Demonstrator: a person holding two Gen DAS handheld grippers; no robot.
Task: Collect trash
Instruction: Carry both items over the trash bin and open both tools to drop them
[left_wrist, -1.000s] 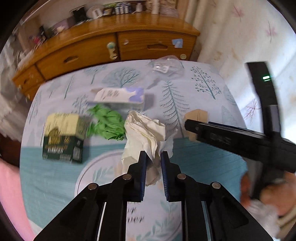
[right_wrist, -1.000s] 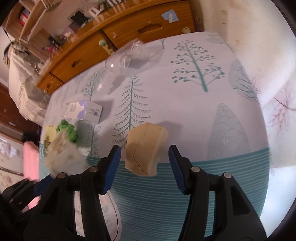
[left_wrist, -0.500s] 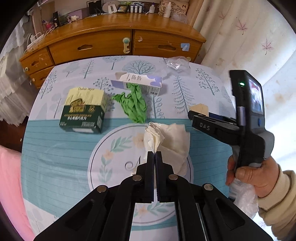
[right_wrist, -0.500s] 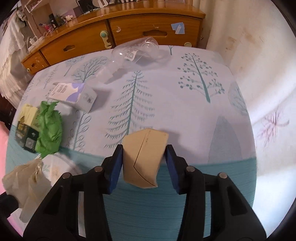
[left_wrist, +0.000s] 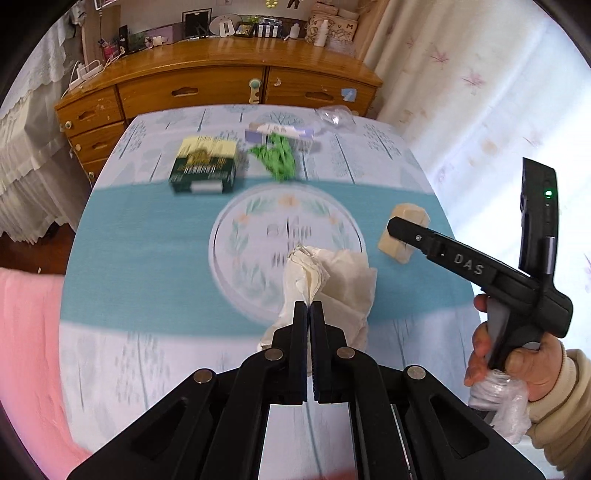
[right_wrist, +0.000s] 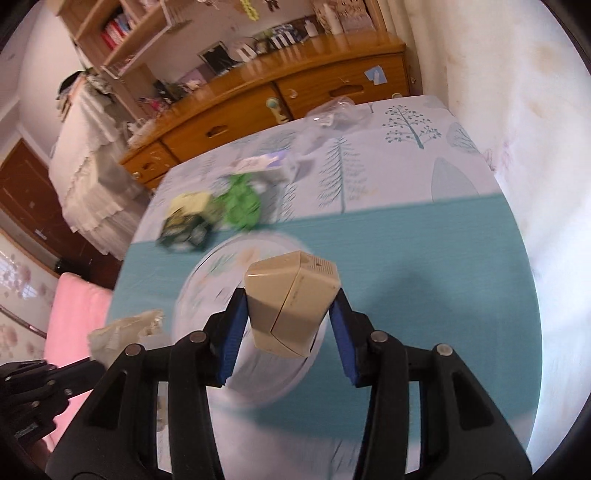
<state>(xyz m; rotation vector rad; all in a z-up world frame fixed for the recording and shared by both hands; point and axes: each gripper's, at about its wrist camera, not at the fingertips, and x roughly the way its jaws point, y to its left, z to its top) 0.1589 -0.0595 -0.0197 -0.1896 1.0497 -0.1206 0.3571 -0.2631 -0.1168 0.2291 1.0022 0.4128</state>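
Our left gripper (left_wrist: 309, 308) is squeezed tight on the crumpled tissue (left_wrist: 332, 273). Our right gripper (right_wrist: 288, 325) squeezes the tan box (right_wrist: 291, 302) mid-frame.

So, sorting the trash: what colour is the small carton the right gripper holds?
Beige carton, clearest in the right wrist view.

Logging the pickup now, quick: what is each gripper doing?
Left gripper: shut on the crumpled paper.
Right gripper: shut on the beige box.
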